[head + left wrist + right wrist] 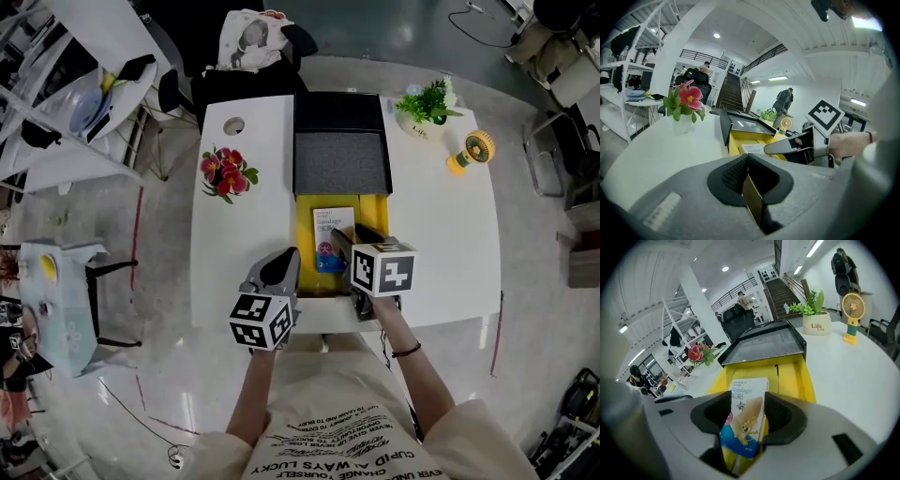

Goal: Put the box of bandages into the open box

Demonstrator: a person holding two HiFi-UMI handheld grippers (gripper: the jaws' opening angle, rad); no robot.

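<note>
A yellow open box (372, 214) with a black lid (340, 159) standing behind it sits mid-table. The bandage box (332, 230), white and blue with a cartoon print, lies inside it. In the right gripper view the bandage box (749, 387) sits between the spread pads of my right gripper (747, 403), which is open over the yellow floor (797, 376). My right gripper (352, 241) hovers at the box's near end. My left gripper (281, 269) is at the near left corner; its jaws (749, 171) are shut on a thin yellow wall of the box.
The white table (441, 244) also holds a pot of red flowers (225, 173) at left, a green plant in a white pot (427, 108) and a small yellow fan (473, 150) at back right. A chair with clothes (253, 42) stands behind the table.
</note>
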